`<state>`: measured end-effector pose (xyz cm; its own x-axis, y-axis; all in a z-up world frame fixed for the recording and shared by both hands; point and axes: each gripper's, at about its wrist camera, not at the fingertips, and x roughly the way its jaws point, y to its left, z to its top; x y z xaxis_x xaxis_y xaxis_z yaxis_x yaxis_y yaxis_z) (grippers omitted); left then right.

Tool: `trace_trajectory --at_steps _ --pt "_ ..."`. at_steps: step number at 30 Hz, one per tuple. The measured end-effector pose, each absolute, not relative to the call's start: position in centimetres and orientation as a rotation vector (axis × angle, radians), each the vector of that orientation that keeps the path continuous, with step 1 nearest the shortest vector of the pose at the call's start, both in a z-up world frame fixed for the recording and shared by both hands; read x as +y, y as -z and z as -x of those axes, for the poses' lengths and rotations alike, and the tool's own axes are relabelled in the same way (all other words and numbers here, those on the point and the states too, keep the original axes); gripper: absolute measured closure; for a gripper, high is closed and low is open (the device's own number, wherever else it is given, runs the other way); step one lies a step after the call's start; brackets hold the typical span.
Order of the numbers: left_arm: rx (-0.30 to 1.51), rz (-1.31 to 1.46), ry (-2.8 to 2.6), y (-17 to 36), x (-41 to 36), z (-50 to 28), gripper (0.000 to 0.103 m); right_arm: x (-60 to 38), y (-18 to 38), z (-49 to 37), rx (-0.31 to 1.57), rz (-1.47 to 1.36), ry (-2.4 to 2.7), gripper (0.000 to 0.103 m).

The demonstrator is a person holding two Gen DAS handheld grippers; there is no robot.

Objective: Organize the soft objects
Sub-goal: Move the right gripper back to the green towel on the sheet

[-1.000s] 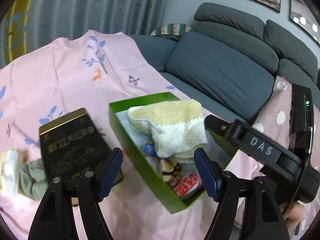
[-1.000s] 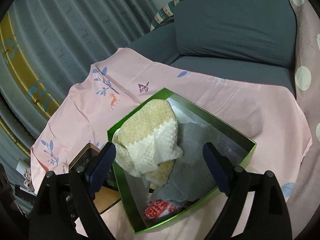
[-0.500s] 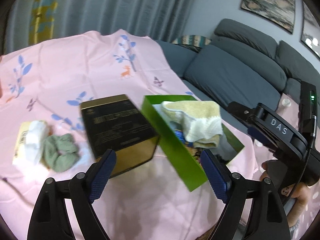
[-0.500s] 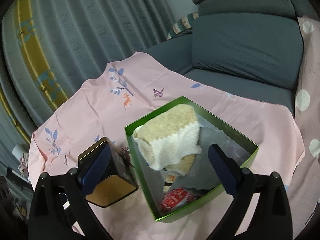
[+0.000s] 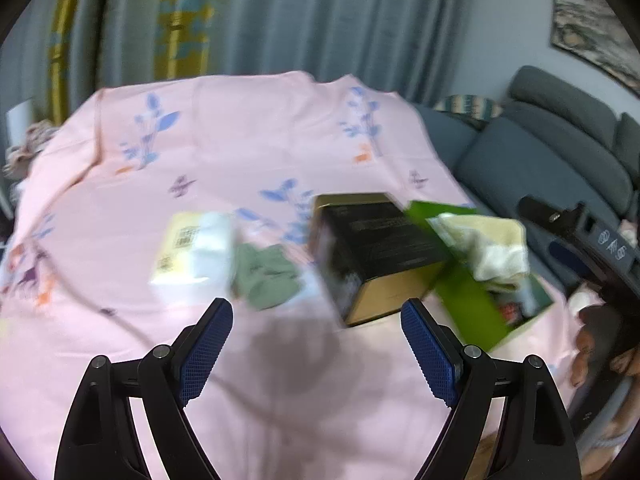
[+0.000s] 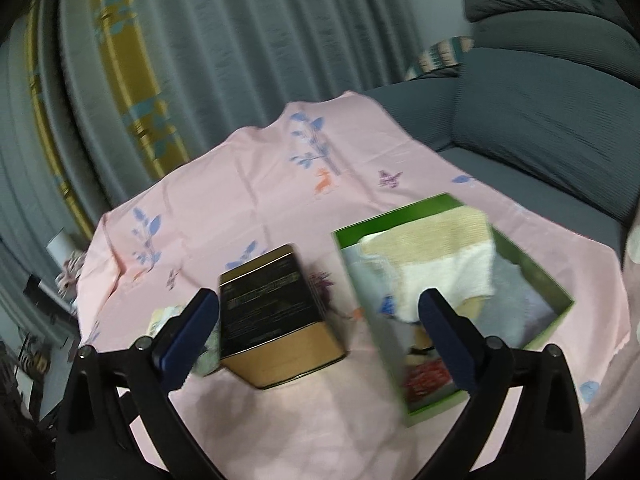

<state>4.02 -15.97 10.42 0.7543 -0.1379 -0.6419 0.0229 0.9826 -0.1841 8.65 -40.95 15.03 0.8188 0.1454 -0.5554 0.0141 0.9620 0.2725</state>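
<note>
The left gripper [image 5: 316,348] hangs wide and empty over the pink-covered worktop [image 5: 248,152]. Just left of the black tin [image 5: 372,248] lies a crumpled green cloth [image 5: 266,276], touching a white pack [image 5: 192,252]. It looks light and limp, best pinched at a raised fold. The right gripper [image 6: 320,336], also wide and empty, faces the green box [image 6: 516,256] right of the tin, already holding a cream towel [image 6: 440,256].

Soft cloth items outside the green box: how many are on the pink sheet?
2: a crumpled olive-green cloth left of the black-and-gold tin, and a white folded cloth further left on a yellow packet. Blur may hide others.
</note>
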Motion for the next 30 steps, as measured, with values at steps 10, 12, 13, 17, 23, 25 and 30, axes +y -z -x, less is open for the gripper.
trace_trajectory --at_steps 10,12,13,17,23,25,30 --pt "0.789 0.213 -0.179 -4.7 -7.0 -1.9 0.017 -32.5 -13.3 -10.0 0.726 -0.221 -0.329 0.004" --pt "0.805 0.259 -0.214 -3.4 -5.1 -1.8 0.017 -30.2 -12.4 -10.4 0.756 -0.191 -0.374 0.009" --pt "0.82 0.283 -0.224 -2.7 -4.4 -1.7 0.016 -29.3 -11.9 -10.5 0.766 -0.179 -0.388 0.016" --pt "0.857 0.33 -0.246 -1.3 -2.3 -1.8 0.017 -25.4 -9.8 -11.2 0.837 -0.136 -0.452 0.036" --pt "0.868 0.383 -0.301 -0.7 -0.1 -1.5 0.017 -20.9 -5.6 -12.9 0.949 0.014 -0.437 0.055" --pt "0.87 0.392 -0.314 -0.8 0.4 -1.5 0.016 -20.1 -4.4 -13.8 0.968 0.061 -0.41 0.055" --pt "0.862 0.413 -0.307 -1.1 1.2 -1.2 0.017 -18.7 -2.6 -16.4 0.993 0.153 -0.35 0.055"
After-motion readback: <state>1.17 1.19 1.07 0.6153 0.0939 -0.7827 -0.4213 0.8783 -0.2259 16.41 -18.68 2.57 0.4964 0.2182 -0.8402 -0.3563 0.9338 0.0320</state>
